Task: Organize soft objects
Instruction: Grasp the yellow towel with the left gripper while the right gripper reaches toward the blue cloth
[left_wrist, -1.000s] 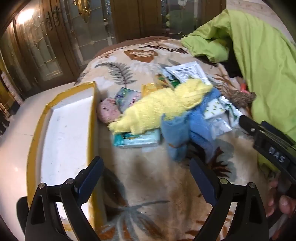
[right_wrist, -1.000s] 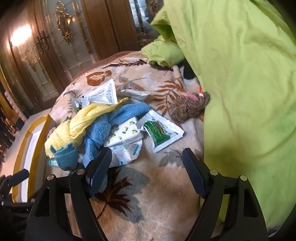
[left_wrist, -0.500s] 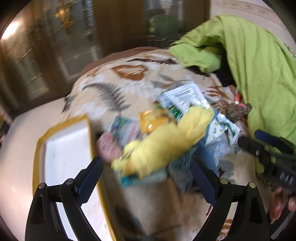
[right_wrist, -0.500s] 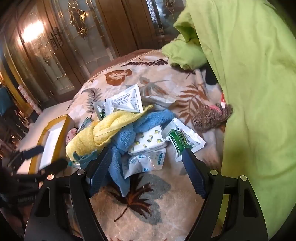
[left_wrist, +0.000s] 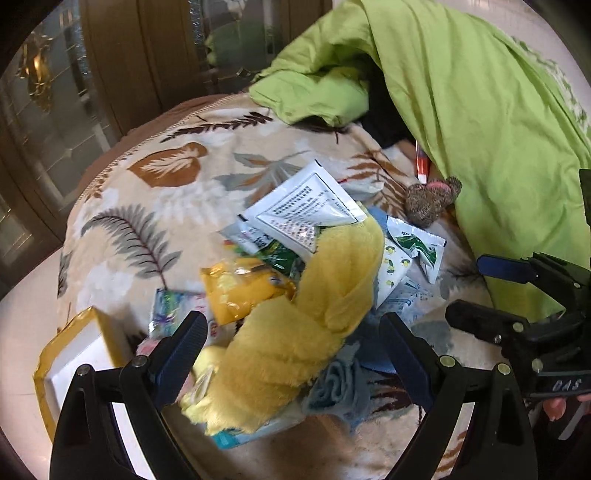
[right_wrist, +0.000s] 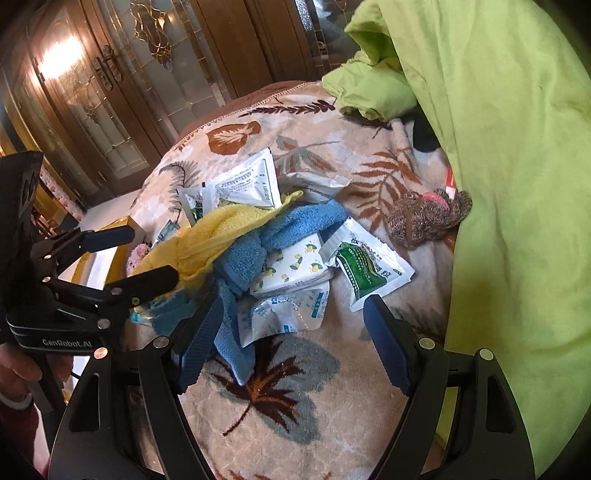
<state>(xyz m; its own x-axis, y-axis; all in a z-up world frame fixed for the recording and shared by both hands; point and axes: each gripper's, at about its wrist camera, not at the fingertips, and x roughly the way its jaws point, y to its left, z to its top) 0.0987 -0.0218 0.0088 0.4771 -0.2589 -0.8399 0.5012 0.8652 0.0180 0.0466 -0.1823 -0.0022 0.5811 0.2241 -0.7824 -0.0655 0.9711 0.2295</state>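
Two towels sit tangled in the heap on my leaf-patterned fleece blanket (left_wrist: 155, 206). Going left to right, I first see the white tray with a yellow rim (left_wrist: 48, 369) at the blanket's left edge, with nothing visible in the part I can see. Next comes my left gripper (left_wrist: 291, 354), its jaws spread wide and holding nothing, straddling the near end of the fluffy yellow towel (left_wrist: 303, 332). That towel's long axis runs away from the gripper and slightly rightward, so its near end lies right between the pads and the left arm is clearly the closer one. Beneath and right of it lies the blue terry towel (right_wrist: 255, 254), touching the yellow one. I count roughly eight flat sachets and packets (right_wrist: 291, 295) mixed through the heap, though overlap makes that uncertain. Further right my right gripper (right_wrist: 291, 332) is also wide and empty, poised over the packets. One brown knitted bundle (right_wrist: 424, 218) rests against the crumpled lime-green bedsheet (right_wrist: 517, 184) at far right.
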